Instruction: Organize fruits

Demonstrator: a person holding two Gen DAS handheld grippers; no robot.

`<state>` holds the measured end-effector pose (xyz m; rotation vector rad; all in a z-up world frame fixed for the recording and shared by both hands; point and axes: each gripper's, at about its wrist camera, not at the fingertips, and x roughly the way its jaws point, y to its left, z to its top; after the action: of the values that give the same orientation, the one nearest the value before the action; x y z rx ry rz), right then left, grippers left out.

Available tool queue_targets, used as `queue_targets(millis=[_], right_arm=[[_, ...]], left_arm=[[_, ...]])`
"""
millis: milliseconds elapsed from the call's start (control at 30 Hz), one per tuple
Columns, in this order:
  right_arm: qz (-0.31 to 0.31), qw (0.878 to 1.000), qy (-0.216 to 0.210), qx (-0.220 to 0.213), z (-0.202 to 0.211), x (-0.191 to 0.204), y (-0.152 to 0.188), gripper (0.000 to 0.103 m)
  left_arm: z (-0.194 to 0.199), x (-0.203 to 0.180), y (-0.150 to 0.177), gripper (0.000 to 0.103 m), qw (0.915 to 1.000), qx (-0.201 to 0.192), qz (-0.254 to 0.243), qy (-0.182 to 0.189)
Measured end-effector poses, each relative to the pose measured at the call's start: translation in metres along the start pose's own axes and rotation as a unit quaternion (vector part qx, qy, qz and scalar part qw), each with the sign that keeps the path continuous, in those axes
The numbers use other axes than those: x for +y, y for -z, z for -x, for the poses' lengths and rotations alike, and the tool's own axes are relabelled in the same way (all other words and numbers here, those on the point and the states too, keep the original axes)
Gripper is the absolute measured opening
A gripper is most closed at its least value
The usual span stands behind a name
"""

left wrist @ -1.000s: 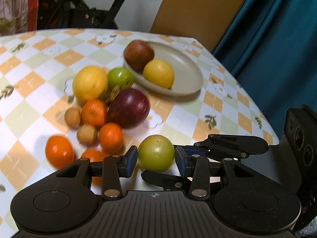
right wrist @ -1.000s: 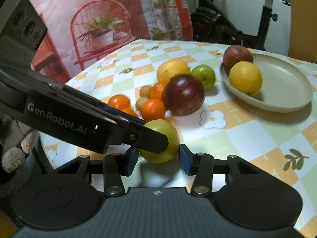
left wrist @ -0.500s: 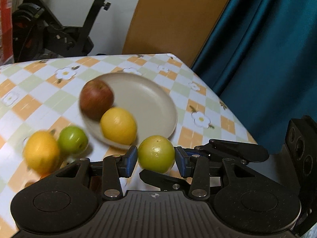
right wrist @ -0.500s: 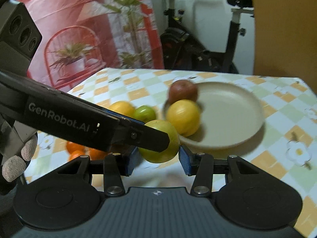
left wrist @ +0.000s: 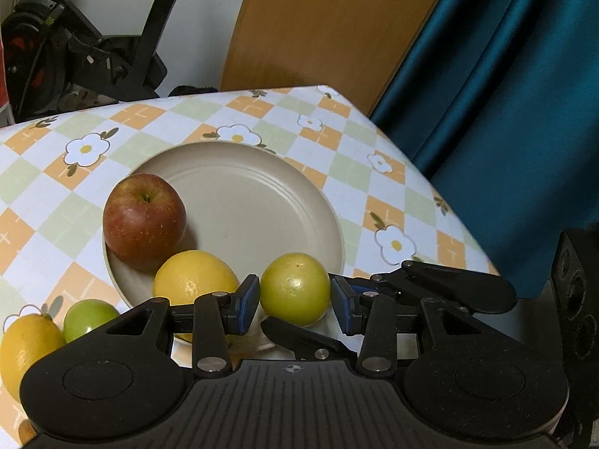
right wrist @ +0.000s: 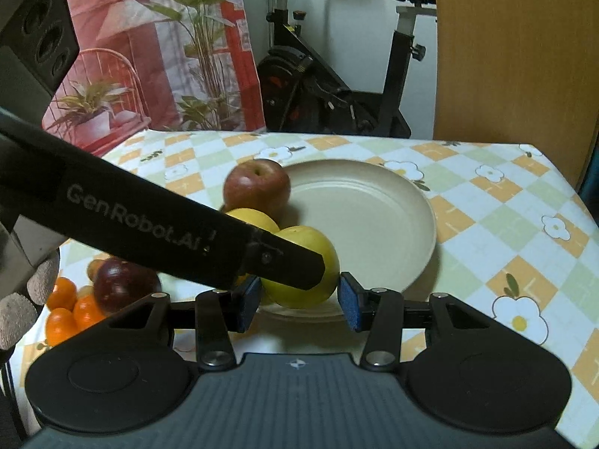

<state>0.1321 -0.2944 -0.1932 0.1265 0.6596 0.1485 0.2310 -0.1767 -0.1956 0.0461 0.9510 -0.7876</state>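
A yellow-green fruit hangs over the near rim of a beige plate. Both grippers grip it from different sides. My left gripper has its blue pads pressed on its two flanks, and so does my right gripper. The left gripper's black finger crosses in front of the fruit in the right wrist view. On the plate's left side lie a red apple and a yellow citrus.
Left of the plate on the checked tablecloth lie a small green fruit and a lemon. A dark red apple and several oranges sit further left. The table edge meets a teal curtain. A gloved hand shows at the left.
Both grippers have carried the yellow-green fruit from beside the fruit pile across the table to the plate's near rim. The pile has slid out to the left of view.
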Motion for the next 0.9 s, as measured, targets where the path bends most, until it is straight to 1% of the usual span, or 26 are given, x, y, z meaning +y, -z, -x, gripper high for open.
queue_targets(millis=[100,267,500,733,900], right_arm=[[-0.003,1.0,0.0,0.01,-0.007,-0.002,0.0,0.048],[-0.006,1.0,0.001,0.017,-0.013,0.001,-0.002,0.048],[-0.022,0.999,-0.005,0.022,-0.015,0.008,-0.001,0.048],[-0.023,0.999,-0.008,0.03,-0.019,0.022,0.003,0.048],[-0.025,0.999,-0.006,0.035,-0.02,0.02,0.001,0.048]], left_arm=[[-0.005,-0.001,-0.001,0.045,0.9998,0.004,-0.02,-0.01],[-0.003,0.001,0.001,0.045,0.9994,0.005,-0.029,-0.016],[0.003,0.0,0.009,0.045,0.9977,0.011,-0.058,-0.034],[0.006,0.007,0.014,0.045,0.9979,0.013,-0.05,-0.039],[0.006,0.007,0.015,0.045,0.9985,0.015,-0.037,-0.038]])
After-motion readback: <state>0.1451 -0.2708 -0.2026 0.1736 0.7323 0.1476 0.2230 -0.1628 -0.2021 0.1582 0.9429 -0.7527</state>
